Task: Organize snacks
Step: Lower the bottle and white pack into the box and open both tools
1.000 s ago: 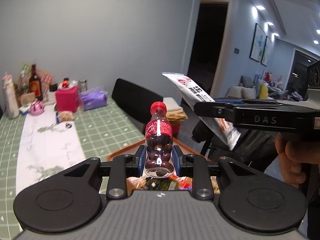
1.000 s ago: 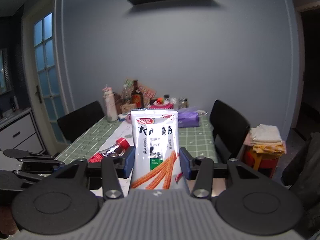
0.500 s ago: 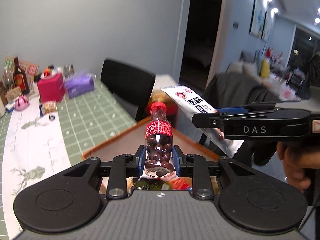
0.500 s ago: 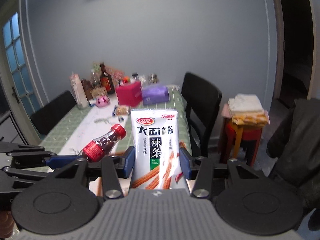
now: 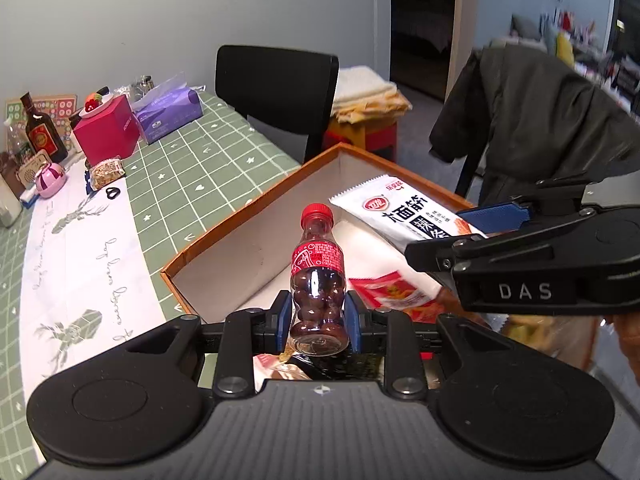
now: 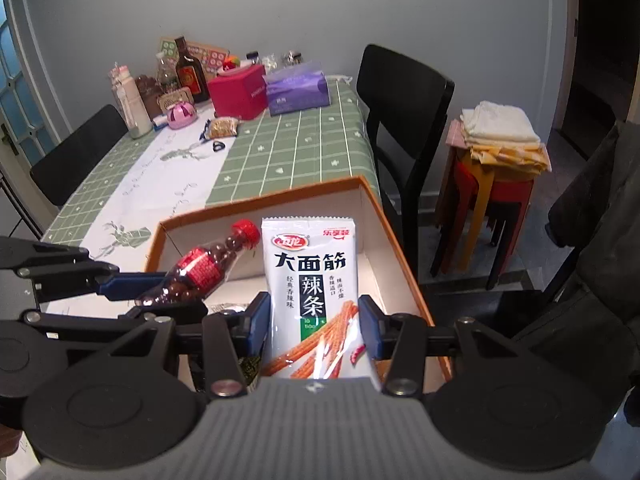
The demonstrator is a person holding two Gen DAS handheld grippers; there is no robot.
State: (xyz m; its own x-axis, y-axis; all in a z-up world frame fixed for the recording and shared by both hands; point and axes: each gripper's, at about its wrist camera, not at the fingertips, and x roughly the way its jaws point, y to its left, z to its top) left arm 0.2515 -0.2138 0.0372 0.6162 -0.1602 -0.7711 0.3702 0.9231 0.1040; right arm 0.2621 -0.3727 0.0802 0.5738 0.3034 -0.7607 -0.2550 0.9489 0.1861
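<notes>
Left tongs (image 5: 318, 314) are gripping one bottle (image 5: 318, 280); right tongs (image 6: 314, 326) are gripping one packet (image 6: 314, 280), both at frame centre over one box (image 6: 396, 248).

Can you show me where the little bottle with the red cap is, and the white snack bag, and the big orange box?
Small clear bottle with red cap (image 5: 318, 258), left wrist view, on its red label.
White snack packet (image 6: 310, 276), right wrist view, on its printed front.
Orange cardboard box (image 6: 260, 200), right wrist view, on its far rim.

"DAS" on right gripper (image 5: 486, 222); "大面筋 辣条" on snack packet (image 6: 310, 276)
</notes>
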